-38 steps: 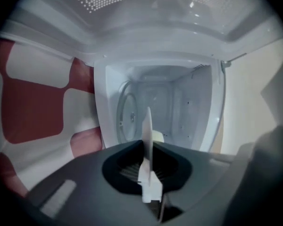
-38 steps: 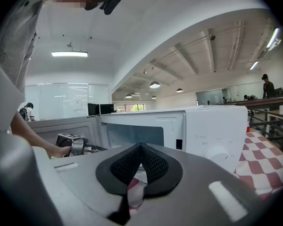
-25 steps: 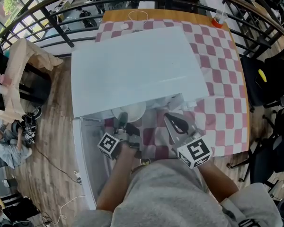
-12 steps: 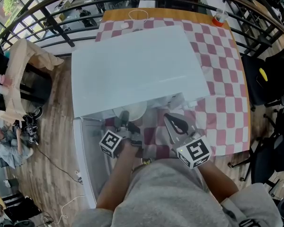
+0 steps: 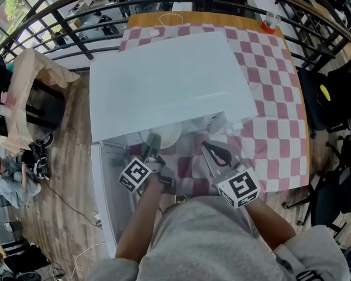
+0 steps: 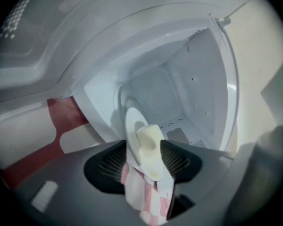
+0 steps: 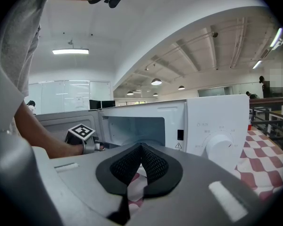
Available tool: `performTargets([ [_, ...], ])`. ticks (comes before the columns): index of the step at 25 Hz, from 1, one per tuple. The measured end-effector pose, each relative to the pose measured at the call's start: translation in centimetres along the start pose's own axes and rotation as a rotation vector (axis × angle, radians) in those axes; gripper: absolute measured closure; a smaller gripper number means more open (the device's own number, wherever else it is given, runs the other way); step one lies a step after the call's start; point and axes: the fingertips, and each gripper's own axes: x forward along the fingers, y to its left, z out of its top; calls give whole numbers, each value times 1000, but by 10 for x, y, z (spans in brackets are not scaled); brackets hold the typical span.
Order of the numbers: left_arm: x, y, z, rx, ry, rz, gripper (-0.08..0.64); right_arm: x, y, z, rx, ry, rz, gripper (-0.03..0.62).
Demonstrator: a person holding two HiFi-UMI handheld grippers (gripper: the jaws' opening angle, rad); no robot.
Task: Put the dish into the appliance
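the left gripper reaches to the open microwave; its jaws have just been opening and stand apart, the white dish between them at the cavity's mouth, neither pad pressing it; the right gripper hangs beside it over the checkered surface, jaws closed on nothing

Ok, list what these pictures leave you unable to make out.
Inside of the microwave: head view, its own top covers it.
Bottom edge of the plate, so whether it is set down: left gripper view, the left hand-held gripper, whose jaws have just been opening with the plate between them, covers it.
Print on the panel: right gripper view, too small.
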Motion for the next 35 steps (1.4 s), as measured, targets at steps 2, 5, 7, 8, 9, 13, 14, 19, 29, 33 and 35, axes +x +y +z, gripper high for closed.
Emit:
performTargets([
  [2, -2, -8, 1, 90, 8, -23, 275, -1, 2, -1, -1, 1, 3, 594],
  [5, -6, -17, -3, 204, 15, -59, 182, -2, 5, -3, 0, -3, 10, 594],
  [7, -8, -21, -4, 273, 21, -67, 151, -1, 7, -3, 0, -4, 14, 594],
  [8, -10, -21, -5, 315, 24, -56, 136, -1, 8, -3, 0, -5, 15, 594],
  [9, -11, -20, -5, 357, 30, -39, 125, 0, 9, -2, 1, -7, 16, 594],
  [13, -16, -14, -9, 529, 50, 52, 98, -2, 10, -2, 6, -9, 15, 594],
  [14, -18, -13, -10, 576, 51, 76, 90, -2, 9, -3, 7, -9, 14, 594],
  [19, -24, -15, -21, 754, 25, 168, 67, -6, 8, -8, 9, -2, 10, 594],
  [29, -8, -15, -38, 867, 34, 267, 69, -10, 3, -12, 11, 5, 5, 594],
  [33, -3, -13, -32, 852, 30, 299, 80, -9, 0, -15, 12, 11, 5, 594],
  [35, 0, -11, -30, 850, 31, 313, 86, -9, 0, -16, 12, 12, 6, 594],
])
